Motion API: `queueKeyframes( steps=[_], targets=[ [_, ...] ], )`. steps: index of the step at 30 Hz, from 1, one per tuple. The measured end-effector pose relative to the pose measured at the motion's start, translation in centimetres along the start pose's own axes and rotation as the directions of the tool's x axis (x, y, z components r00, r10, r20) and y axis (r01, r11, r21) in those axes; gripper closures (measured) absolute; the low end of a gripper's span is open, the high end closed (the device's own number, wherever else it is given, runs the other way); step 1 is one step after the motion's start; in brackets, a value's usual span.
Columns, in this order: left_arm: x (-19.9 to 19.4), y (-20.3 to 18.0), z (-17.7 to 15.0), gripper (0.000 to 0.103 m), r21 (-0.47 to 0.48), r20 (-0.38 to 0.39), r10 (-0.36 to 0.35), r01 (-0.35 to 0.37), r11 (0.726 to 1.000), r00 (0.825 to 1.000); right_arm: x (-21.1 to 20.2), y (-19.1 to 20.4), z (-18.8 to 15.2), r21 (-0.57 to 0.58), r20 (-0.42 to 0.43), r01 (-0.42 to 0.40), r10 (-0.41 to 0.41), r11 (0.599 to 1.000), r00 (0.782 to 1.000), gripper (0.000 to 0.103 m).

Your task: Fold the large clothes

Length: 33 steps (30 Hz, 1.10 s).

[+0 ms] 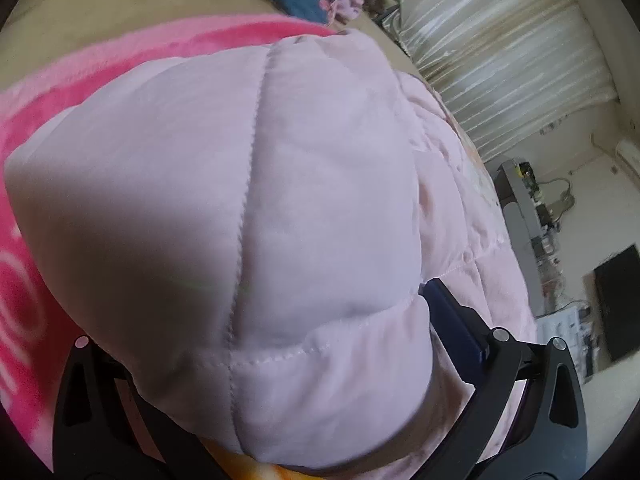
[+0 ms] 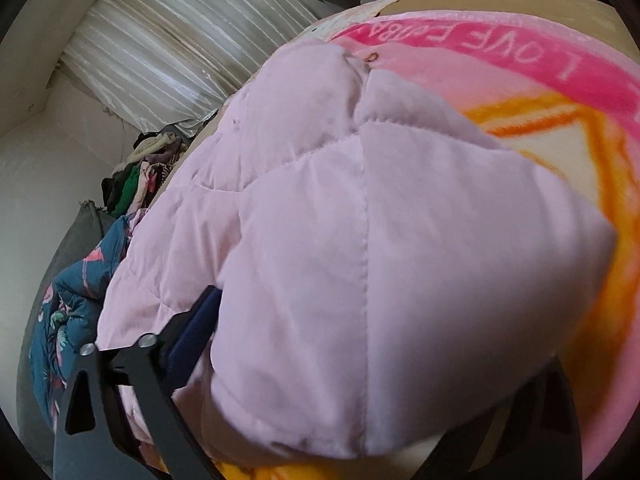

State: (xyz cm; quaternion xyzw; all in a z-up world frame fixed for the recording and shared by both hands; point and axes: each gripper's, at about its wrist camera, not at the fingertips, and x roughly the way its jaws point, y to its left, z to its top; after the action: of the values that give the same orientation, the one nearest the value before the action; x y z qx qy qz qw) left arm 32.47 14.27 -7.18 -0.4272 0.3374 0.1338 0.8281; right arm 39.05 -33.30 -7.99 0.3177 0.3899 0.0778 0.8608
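Jacket: a pale pink quilted jacket (image 1: 256, 200) fills most of both views. It lies on a pink blanket, and a thick folded part of it bulges up between the fingers of each gripper.
Seams: one stitched line runs up the middle of the bulge in the left wrist view, and a hem line crosses it near the bottom. The right wrist view (image 2: 360, 240) shows a similar long seam.
Left gripper: the left gripper (image 1: 256, 368) has its jaws wide apart, with the padded fabric filling the gap. Its blue pad (image 1: 452, 316) lies against the edge of the fold; the other finger is hidden under the cloth, so I cannot tell if the jaws clamp it.
Right gripper: the right gripper (image 2: 360, 360) also has its jaws apart around the jacket. One dark blue pad (image 2: 192, 332) touches the fabric; the far finger is covered, so a firm grip cannot be told.
Blanket: the pink blanket (image 2: 520, 60) has white letters "LOVE" and an orange pattern.
Surroundings: a pale striped curtain (image 2: 168, 40), a heap of mixed clothes (image 2: 140, 176), and a blue flowered cloth (image 2: 72, 300) beside the jacket.
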Motion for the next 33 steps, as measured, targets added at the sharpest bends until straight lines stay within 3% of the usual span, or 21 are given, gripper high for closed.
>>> queueKeyframes(
  steps=[2, 4, 6, 9, 12, 14, 17, 23, 26, 33],
  targets=[
    [-0.1, -0.7, -0.1, 0.009, 0.052, 0.023, 0.011, -0.012, 0.999, 1.000, 0.0, 0.7, 0.3, -0.038, -0.002, -0.002, 0.002, 0.999, 1.000, 0.037],
    [-0.5, -1.5, -0.2, 0.016, 0.110, 0.054, 0.019, -0.024, 0.994, 0.998, -0.1, 2.1, 0.6, -0.138, -0.010, 0.001, -0.002, 0.990, 1.000, 0.049],
    [-1.1, -2.7, -0.4, 0.032, 0.185, 0.085, 0.031, -0.046, 0.982, 0.996, -0.4, 3.4, 0.8, -0.229, -0.016, 0.013, -0.017, 0.973, 1.000, 0.061],
    [-2.0, -4.8, -0.7, 0.054, 0.318, 0.124, 0.045, -0.083, 0.944, 0.991, -0.8, 5.4, 1.2, -0.357, -0.007, 0.045, -0.051, 0.933, 0.999, 0.070],
    [-3.3, -6.7, -0.5, 0.066, 0.406, 0.141, 0.035, -0.090, 0.909, 0.989, -1.8, 8.3, 1.4, -0.494, 0.035, 0.104, -0.099, 0.863, 0.994, 0.074],
    [-4.3, -7.9, -0.4, 0.069, 0.452, 0.157, 0.024, -0.093, 0.887, 0.987, -2.7, 9.8, 1.4, -0.550, 0.069, 0.124, -0.103, 0.826, 0.992, 0.076],
    [-6.6, -9.8, -0.6, 0.071, 0.515, 0.189, -0.008, -0.092, 0.852, 0.982, -4.9, 12.9, 1.3, -0.658, 0.140, 0.158, -0.087, 0.736, 0.986, 0.078],
    [-10.9, -12.3, -1.9, 0.071, 0.617, 0.212, -0.061, -0.085, 0.782, 0.975, -10.5, 16.3, -0.7, -0.808, 0.178, 0.134, 0.020, 0.574, 0.984, 0.078],
    [-12.8, -12.0, -3.1, 0.071, 0.644, 0.212, -0.079, -0.078, 0.761, 0.974, -12.7, 16.2, -2.3, -0.832, 0.194, 0.138, 0.048, 0.538, 0.980, 0.078],
    [-15.0, -10.8, -4.4, 0.071, 0.668, 0.214, -0.075, -0.090, 0.739, 0.974, -13.4, 15.7, -3.3, -0.844, 0.198, 0.144, 0.050, 0.516, 0.979, 0.078]
  ],
)
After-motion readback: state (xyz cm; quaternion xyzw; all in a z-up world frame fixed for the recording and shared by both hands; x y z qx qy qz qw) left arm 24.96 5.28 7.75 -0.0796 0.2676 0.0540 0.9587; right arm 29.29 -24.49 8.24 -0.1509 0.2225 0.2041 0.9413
